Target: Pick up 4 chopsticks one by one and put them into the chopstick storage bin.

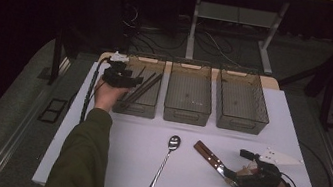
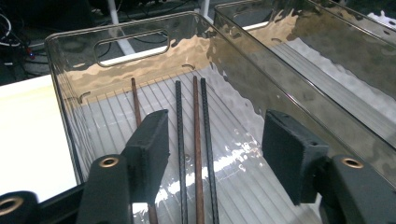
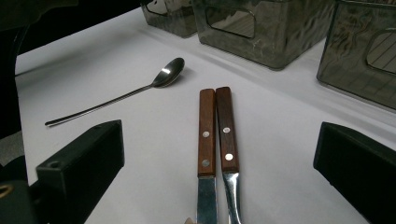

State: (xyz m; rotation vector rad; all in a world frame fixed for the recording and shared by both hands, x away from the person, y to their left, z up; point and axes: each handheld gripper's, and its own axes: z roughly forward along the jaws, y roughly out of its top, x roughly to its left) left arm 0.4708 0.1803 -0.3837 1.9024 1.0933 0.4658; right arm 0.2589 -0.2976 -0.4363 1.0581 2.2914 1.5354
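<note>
Over the left clear bin (image 1: 135, 109), my left gripper (image 1: 128, 80) hangs with its jaws apart. Several thin chopsticks (image 2: 196, 121), some dark and some brown, lie lengthwise on that bin's ribbed floor (image 2: 261, 186) beneath the open left gripper (image 2: 217, 140), untouched by its pads. Near the table's front right, my right gripper (image 1: 239, 172) stands open and points left at two wooden-handled knives (image 1: 209, 156). The knives (image 3: 215, 126) lie side by side on the white table between the wide jaws of the right gripper (image 3: 219, 154), clear of both pads.
A long-handled metal spoon (image 1: 165, 160) lies on the white table (image 1: 119, 157) left of the knives. Two more clear bins stand in the back row, the middle one (image 1: 186, 114) and the right one (image 1: 241, 123). Cables trail from both grippers.
</note>
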